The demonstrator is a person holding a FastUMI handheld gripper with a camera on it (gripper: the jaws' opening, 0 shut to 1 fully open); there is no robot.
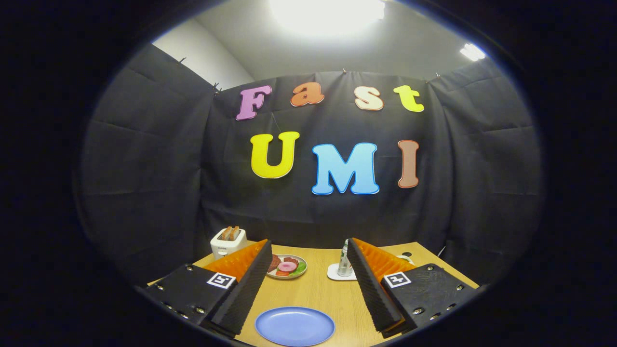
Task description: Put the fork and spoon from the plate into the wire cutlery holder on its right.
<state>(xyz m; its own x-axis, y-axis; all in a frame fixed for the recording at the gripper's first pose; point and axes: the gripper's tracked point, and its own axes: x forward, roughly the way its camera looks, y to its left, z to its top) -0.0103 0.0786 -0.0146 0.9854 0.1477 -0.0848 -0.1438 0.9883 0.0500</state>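
Note:
My gripper [309, 243] is open wide and held above a wooden table [318, 289], with nothing between its fingers. A round blue plate [294, 326] lies on the table below and between the two fingers, close to me. Its visible surface is plain blue. The left finger [243, 284] and the right finger [373, 284] stand on either side of it and hide the table to the left and right of the plate.
Beyond the left finger lies a grey plate of toy food [287, 266]. A white toaster [228, 242] with toast stands at the back left. A small bottle [344, 262] on a white coaster [333, 274] sits by the right fingertip.

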